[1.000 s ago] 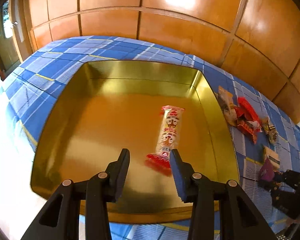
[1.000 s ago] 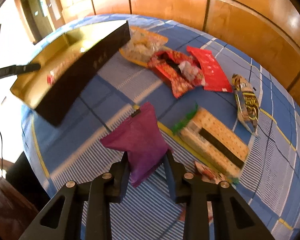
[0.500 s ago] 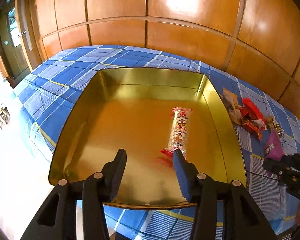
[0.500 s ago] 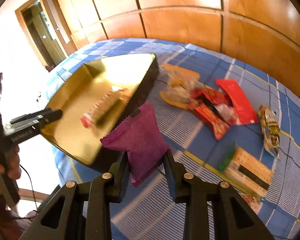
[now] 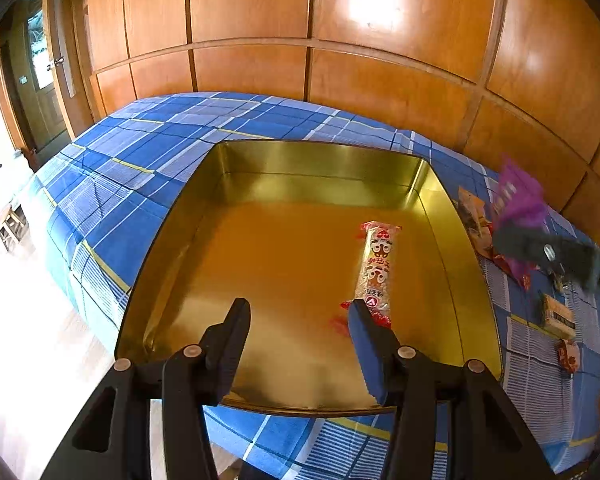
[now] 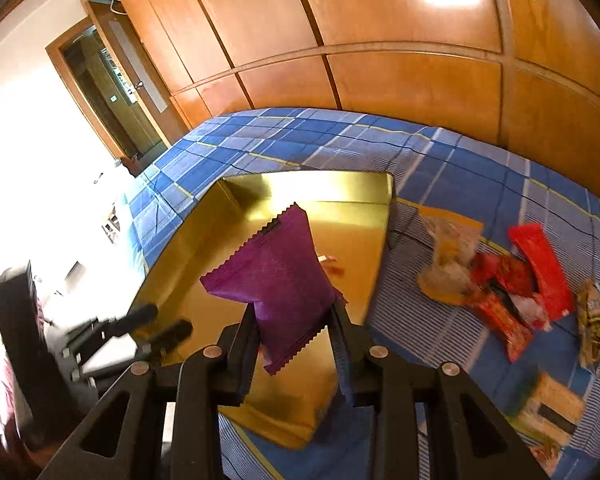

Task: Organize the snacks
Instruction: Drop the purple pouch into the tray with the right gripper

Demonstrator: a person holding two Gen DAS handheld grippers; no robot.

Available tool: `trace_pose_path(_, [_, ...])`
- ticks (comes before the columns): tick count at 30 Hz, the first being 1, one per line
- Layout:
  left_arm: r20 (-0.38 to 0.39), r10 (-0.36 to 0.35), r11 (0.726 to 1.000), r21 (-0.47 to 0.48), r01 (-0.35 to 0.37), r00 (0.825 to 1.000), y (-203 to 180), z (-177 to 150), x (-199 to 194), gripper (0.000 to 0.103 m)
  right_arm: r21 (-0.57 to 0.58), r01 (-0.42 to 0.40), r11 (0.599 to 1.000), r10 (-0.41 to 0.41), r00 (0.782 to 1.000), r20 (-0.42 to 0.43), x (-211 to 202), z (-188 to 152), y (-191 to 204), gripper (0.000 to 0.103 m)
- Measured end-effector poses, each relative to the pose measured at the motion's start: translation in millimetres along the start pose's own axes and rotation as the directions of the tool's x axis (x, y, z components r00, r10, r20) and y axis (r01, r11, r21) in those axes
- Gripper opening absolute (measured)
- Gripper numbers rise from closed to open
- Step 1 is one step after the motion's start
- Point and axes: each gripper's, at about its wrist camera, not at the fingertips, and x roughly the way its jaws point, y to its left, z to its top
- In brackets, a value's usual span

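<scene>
A shallow gold tin tray [image 5: 312,160] sits on a blue plaid cloth; it also shows in the right wrist view [image 6: 364,188]. A long pink-and-white snack bar [image 5: 376,268] lies inside it on the right. My left gripper [image 5: 298,316] is open and empty, hovering over the tray's near edge. My right gripper [image 6: 294,320] is shut on a purple snack packet [image 6: 276,276], held in the air above the tray's right side; the packet also shows in the left wrist view [image 5: 518,200].
Loose snacks lie on the cloth to the right of the tray: a clear orange bag [image 6: 448,256], red wrappers [image 6: 512,288], a yellow-black packet [image 6: 590,320] and a beige box [image 6: 552,404]. Wooden wall panels stand behind. The table edge falls off at left.
My right gripper has carried the purple packet left, from over the cloth to above the tray. My left gripper has drawn back and up from the snack bar, still open.
</scene>
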Motion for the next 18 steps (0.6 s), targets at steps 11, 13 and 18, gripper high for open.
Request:
trace_pose_path(11, [-0.011,-0.001,1.000,0.003,0.001,1.000,0.6,-2.7,3.6,0.052,0.021,0.054,0.998,-0.053,0.998,-0.033,37.3,27.8,4.2,0.044])
trace_pose_path(13, [-0.015,-0.001,1.000,0.003,0.001,1.000,0.2,-2.8,4.8,0.052,0.016,0.050,0.999,-0.050,0.998,-0.030,36.2,24.3,4.9,0.044])
trace_pose_path(18, [-0.014,-0.002,1.000,0.002,0.002,1.000,0.0,-3.0,4.5,0.052,0.010,0.057,0.998,-0.057,0.998,-0.006,25.8,17.6,5.2,0.044])
